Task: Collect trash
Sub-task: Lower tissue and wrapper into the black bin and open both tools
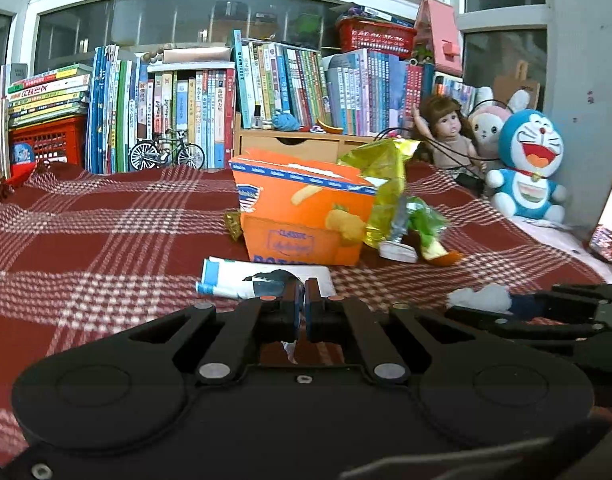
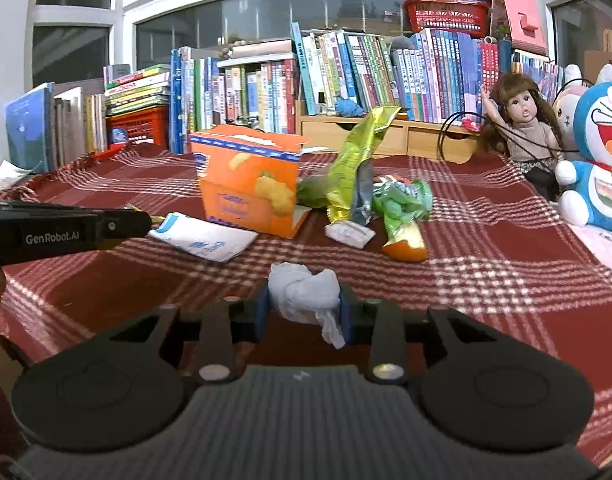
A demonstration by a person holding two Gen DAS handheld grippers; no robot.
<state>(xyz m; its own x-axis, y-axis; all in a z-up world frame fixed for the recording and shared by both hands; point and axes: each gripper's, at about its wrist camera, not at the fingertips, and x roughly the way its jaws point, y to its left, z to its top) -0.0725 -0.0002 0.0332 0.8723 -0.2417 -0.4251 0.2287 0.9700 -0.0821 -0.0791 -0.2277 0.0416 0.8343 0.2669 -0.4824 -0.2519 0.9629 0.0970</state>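
**Both tools gripping litter in front of the orange snack box**

The right tool (image 2: 304, 312) is clamped on a crumpled white tissue (image 2: 304, 294), which bulges up between its blue pads (image 2: 262, 316) just above the red plaid cloth (image 2: 505, 264) covering the tabletop. The left tool (image 1: 304, 312) has its pads pressed almost together on the near edge of a flat white-and-blue wrapper (image 1: 242, 278); a scrap of it shows in the narrow slit between them. From the right wrist camera that wrapper (image 2: 204, 238) lies flat on the cloth, touching the front of the orange snack box (image 2: 248, 184), with the left tool reaching it from the side.

The orange snack box (image 1: 306, 216) stands upright behind the wrapper with its top flaps torn open; what is inside cannot be seen. Leaning beside the box, on the doll's side, is a crinkled yellow-green foil bag (image 2: 353, 168), standing half upright. Just beyond the bag lie a green plastic wrapper (image 2: 405, 200) with an orange end, and a small white packet (image 2: 349, 234) in front of the bag.

Behind the box, a low wooden drawer unit (image 2: 389, 136) sits under a long row of books (image 2: 345, 76), with a red basket (image 2: 445, 14) on top of the books. To the far side of the box from the left tool sit a doll (image 2: 521, 120) and a Doraemon plush (image 2: 601, 160).
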